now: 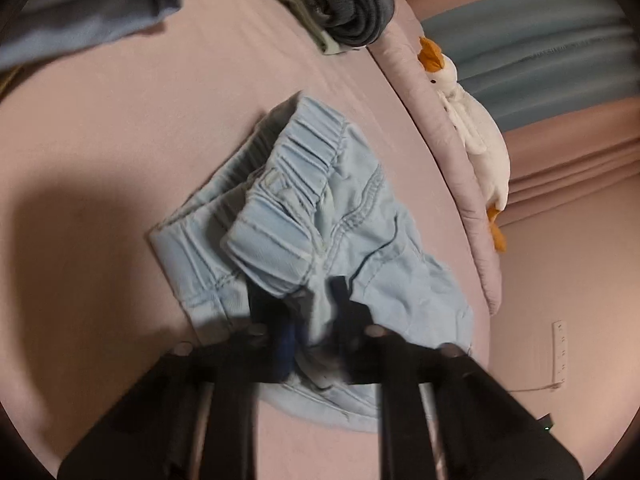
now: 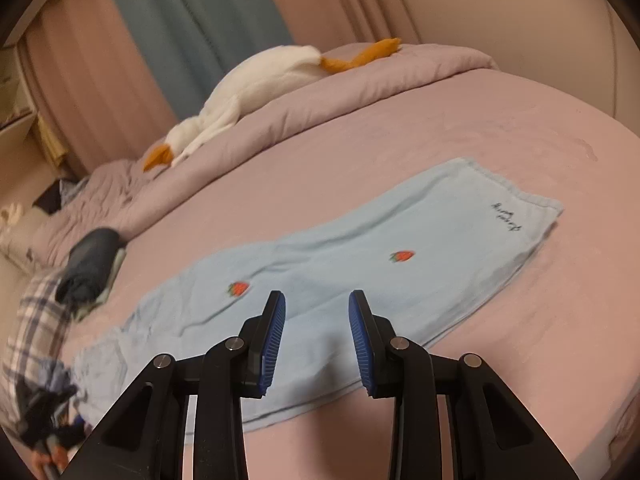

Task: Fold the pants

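Note:
The light blue pants (image 1: 320, 184) lie on the pink bed sheet (image 1: 120, 140), their elastic waistband rumpled and folded over itself. In the left wrist view my left gripper (image 1: 302, 294) is blurred, its dark fingers pinching a bunch of cloth just below the waistband. In the right wrist view the pants' legs (image 2: 360, 248) stretch flat across the bed, with two strawberry patches and small lettering near the hem. My right gripper (image 2: 316, 300) hovers over the legs, its blue pads (image 2: 276, 328) apart with nothing between them.
A white plush goose (image 2: 256, 84) lies on the rolled lilac quilt (image 2: 360, 92) along the far side. A stack of folded dark clothes (image 1: 344, 4) sits near the quilt, and a blue garment (image 1: 88, 12) lies at the top left. A plaid sleeve (image 2: 36, 320) shows at the left.

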{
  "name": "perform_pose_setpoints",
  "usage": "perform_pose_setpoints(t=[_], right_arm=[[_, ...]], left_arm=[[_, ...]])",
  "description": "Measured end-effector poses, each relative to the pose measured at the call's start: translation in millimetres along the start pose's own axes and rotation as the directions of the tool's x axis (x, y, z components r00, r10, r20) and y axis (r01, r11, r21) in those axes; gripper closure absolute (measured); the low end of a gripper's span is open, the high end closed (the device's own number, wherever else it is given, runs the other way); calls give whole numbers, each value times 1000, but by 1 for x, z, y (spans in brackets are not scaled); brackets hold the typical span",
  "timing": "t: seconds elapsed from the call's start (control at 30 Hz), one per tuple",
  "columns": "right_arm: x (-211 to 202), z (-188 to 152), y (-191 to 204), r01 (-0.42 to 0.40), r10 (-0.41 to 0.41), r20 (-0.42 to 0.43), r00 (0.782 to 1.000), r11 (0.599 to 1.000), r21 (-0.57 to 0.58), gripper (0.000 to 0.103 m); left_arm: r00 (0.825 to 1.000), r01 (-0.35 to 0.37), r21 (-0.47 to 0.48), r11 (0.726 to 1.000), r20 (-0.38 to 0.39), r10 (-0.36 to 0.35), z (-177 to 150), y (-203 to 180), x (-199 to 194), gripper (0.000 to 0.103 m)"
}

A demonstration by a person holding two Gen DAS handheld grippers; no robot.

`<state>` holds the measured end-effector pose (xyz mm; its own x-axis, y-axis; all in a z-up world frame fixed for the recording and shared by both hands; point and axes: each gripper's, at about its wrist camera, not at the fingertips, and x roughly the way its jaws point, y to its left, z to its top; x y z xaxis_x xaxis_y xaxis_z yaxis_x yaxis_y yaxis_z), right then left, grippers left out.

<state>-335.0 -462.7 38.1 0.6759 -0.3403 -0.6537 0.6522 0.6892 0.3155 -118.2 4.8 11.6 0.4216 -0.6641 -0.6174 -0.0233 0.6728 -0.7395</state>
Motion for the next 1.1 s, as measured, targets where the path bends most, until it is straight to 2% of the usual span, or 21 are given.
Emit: perform_pose_setpoints(t=[0.1,0.2,0.27,0.33,0.37,0.4,0.47,0.5,0.57,0.6,0.63,0.67,0.7,0.73,0.77,0.9,1.0,1.03,1.1], right_arm=[[2,-1,8,5,-5,-13,1000,999,-44,70],[1,0,15,18,-19,-17,1000,997,-78,70],[3,1,21,15,-17,-18,1000,996,-91,70],[7,1,25,18,-22,-29,999,993,-115,70],[15,-1,26,21,-28,-52,998,991,-133,67],[22,-3,26,25,-36,-76,996,989,-145,65],[41,-9,23,66,-90,-147,985,985,-157,64],[48,-12,21,73,-102,-178,979,984,-160,64],[62,-20,13,81,-120,-251,960,984,-160,64],[62,-21,12,82,-122,-251,960,983,-166,64],[58,-19,12,71,-114,-243,963,981,-180,64],[56,-17,12,64,-107,-241,964,981,-181,64],[51,-13,10,59,-98,-227,969,983,-172,63],[44,-6,5,51,-82,-201,976,986,-156,63],[40,-3,1,53,-80,-185,979,988,-147,63],[24,21,-35,123,-132,-117,984,989,-78,63],[16,37,-66,181,-180,-83,980,984,3,63],[14,42,-74,182,-180,-68,981,983,24,63],[14,47,-85,179,-177,-40,983,983,44,63]], left_arm=[[996,25,43,999,79,-28,1,-6,-23,89],[993,52,64,997,102,-59,0,-4,-38,89],[996,22,121,992,80,-32,0,-5,-36,88],[997,-74,132,988,29,71,-2,0,-19,87],[994,-108,120,987,19,107,-3,6,-15,84],[993,-115,97,989,15,114,-5,15,-13,84],[998,-62,42,997,21,61,-5,29,-15,84],[998,-60,41,997,17,59,-5,29,-15,83],[995,-96,95,991,7,96,-3,20,-18,82],[993,-116,130,985,9,115,-2,13,-22,82],[989,-145,172,974,19,144,-2,6,-26,77],[981,-195,211,958,47,190,-3,-1,-32,58],[962,-272,242,931,95,256,-4,-6,-40,44],[946,-317,250,915,144,289,-6,-9,-46,23],[939,-331,252,910,182,291,-7,-10,-54,22],[944,-313,307,899,205,258,-8,-22,-61,23],[967,-243,405,881,179,184,-16,-48,-45,23],[977,-204,452,868,150,151,-20,-61,-32,23],[986,-163,504,848,110,124,-24,-72,-9,23]])
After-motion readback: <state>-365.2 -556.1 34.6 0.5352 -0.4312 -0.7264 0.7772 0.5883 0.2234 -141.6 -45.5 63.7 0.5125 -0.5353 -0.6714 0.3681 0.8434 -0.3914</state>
